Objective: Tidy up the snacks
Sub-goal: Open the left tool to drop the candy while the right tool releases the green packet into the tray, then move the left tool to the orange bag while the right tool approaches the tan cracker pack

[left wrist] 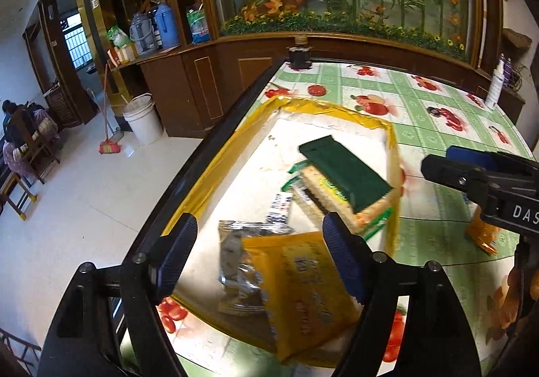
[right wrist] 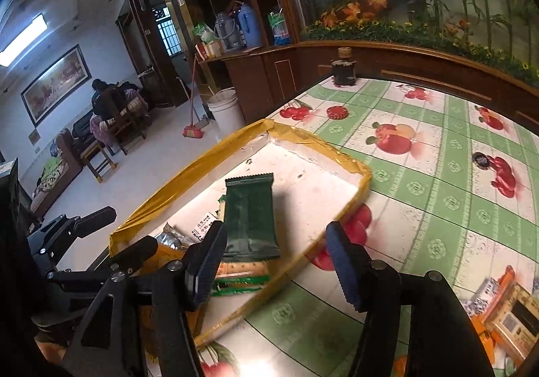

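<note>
Left gripper [left wrist: 259,255] spread, nothing pinched; yellow packet [left wrist: 303,286] lies beneath its fingers, lower centre, overlapping silver packet [left wrist: 235,262]. Right gripper [right wrist: 276,262] also spread (pads clear of everything). Dark green packet [right wrist: 251,218] rests mid-frame on cracker packs [right wrist: 242,271] inside yellow-taped white tray [right wrist: 303,138] on fruit-print tablecloth [right wrist: 438,175].

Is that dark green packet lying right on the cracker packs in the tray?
Touching. In the left wrist view the dark green packet rests directly on top of the cracker packs, overlapping them with no gap, inside the yellow-taped tray.
</note>
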The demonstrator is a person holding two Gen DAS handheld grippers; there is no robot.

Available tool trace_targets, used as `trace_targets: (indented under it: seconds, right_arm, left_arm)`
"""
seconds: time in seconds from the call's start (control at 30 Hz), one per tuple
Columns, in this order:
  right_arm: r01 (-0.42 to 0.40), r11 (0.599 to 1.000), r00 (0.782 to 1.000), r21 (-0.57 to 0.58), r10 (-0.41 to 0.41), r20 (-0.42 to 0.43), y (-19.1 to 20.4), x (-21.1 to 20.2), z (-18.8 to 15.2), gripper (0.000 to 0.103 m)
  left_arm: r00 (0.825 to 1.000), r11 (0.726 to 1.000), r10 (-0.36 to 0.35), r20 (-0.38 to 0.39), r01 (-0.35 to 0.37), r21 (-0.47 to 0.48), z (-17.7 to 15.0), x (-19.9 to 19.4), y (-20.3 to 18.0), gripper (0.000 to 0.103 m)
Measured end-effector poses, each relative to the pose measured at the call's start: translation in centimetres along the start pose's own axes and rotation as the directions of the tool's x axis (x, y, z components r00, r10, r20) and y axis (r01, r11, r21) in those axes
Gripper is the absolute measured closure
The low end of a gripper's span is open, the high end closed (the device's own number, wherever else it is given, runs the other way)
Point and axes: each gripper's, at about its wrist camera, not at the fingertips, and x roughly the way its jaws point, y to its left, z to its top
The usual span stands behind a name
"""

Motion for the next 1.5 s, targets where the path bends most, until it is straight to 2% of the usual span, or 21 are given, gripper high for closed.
trace_targets:
  seconds: [0.27,0.4,0.53,0.67,0.77,0.87,0.93,1.03,1.1,1.2,1.27,1.37,1.43,1.5]
  right_arm:
    - [0.098,0.989,0.995,0.108,-0.101,0.023,-5.5,-6.1,-4.5,0.035]
    - [0.144,0.975,0.989,0.166,-0.149,0.018,-8.5,-8.8,-7.1,0.035]
    - [0.185,0.962,0.982,0.202,-0.190,0.008,-10.8,-11.0,-9.5,0.035]
    - [0.220,0.947,0.974,0.234,-0.227,0.002,-12.8,-12.9,-11.2,0.034]
    - [0.249,0.938,0.967,0.243,-0.256,-0.004,-14.1,-14.0,-12.2,0.032]
    - [0.279,0.927,0.958,0.251,-0.287,-0.004,-15.5,-15.1,-13.0,0.031]
    - [0.292,0.918,0.953,0.269,-0.303,-0.003,-16.6,-16.0,-13.4,0.031]
    - [0.251,0.925,0.962,0.286,-0.270,0.029,-17.9,-16.9,-13.2,0.030]
    - [0.216,0.946,0.971,0.241,-0.235,0.051,-18.0,-16.8,-12.0,0.025]
    - [0.180,0.981,0.981,0.073,-0.184,0.064,-16.7,-15.9,-9.7,0.019]
    - [0.192,0.979,0.981,-0.070,-0.189,0.037,-15.5,-14.3,-8.0,0.018]
    - [0.183,0.965,0.981,-0.190,-0.190,-0.023,-14.9,-11.6,-6.5,0.018]
    - [0.164,0.962,0.980,-0.220,-0.184,-0.072,-15.2,-10.0,-6.1,0.018]
    - [0.156,0.959,0.976,-0.237,-0.186,-0.109,-15.7,-8.6,-6.1,0.018]
  left_arm:
    - [0.996,0.994,-0.090,-0.016,0.091,0.058,-0.3,-1.1,-4.3,0.025]
    - [0.986,0.979,-0.163,-0.044,0.167,0.115,-0.6,-1.4,-7.9,0.025]
    - [0.964,0.947,-0.249,-0.095,0.263,0.185,-1.0,-1.0,-12.2,0.025]
    - [0.931,0.896,-0.331,-0.154,0.361,0.258,-1.4,-0.6,-17.0,0.025]
    - [0.923,0.869,-0.343,-0.176,0.383,0.315,-1.5,-0.1,-20.1,0.025]
    - [0.920,0.855,-0.341,-0.192,0.388,0.342,-1.3,0.8,-22.1,0.025]
    - [0.909,0.841,-0.356,-0.218,0.413,0.350,-1.1,1.4,-23.0,0.025]
    - [0.897,0.823,-0.369,-0.242,0.436,0.363,-0.9,2.1,-23.9,0.025]
    - [0.894,0.809,-0.370,-0.255,0.444,0.385,-0.9,2.4,-24.6,0.025]
    - [0.890,0.791,-0.359,-0.280,0.449,0.415,-1.0,3.1,-25.4,0.024]
    - [0.880,0.786,-0.379,-0.286,0.469,0.403,-0.8,3.4,-25.4,0.024]
    - [0.858,0.787,-0.413,-0.306,0.505,0.354,-0.4,4.2,-25.1,0.024]
    - [0.863,0.790,-0.412,-0.292,0.498,0.358,-0.3,4.4,-25.1,0.024]
    - [0.861,0.783,-0.419,-0.288,0.503,0.365,-0.3,4.4,-25.1,0.026]
